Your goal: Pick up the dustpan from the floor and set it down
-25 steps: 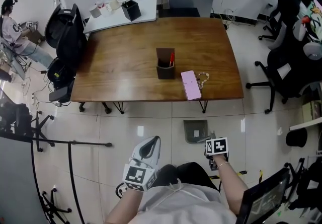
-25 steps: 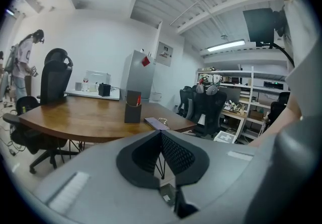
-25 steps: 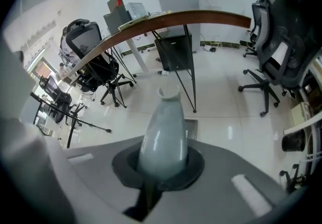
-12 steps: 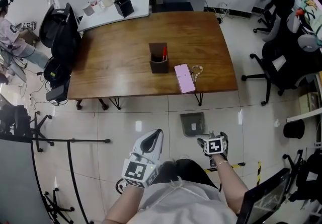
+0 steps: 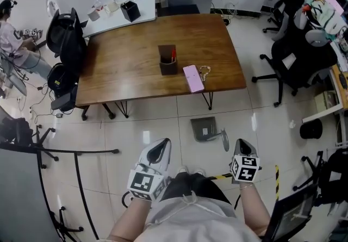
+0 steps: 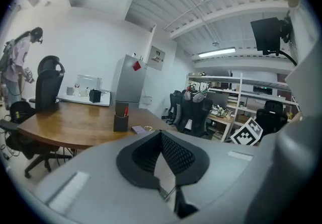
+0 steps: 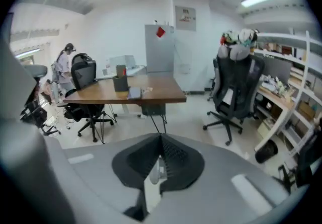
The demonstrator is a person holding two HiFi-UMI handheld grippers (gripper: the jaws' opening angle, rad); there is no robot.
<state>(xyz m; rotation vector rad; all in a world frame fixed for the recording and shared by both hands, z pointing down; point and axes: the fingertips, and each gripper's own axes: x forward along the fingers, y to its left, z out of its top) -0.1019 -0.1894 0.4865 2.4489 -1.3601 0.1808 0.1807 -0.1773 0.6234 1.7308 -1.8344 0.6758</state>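
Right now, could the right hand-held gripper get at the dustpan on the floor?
Probably yes. The dustpan lies on open floor with its handle pointing toward the right hand-held gripper, and nothing stands between them. The jaws are shut, so they would need to open first.

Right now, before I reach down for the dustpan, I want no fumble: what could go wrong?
The right gripper is shut and apart from the dustpan; reaching like that may just push its handle across the floor. The pan lies near the table leg, so a nudge could slide it against it.
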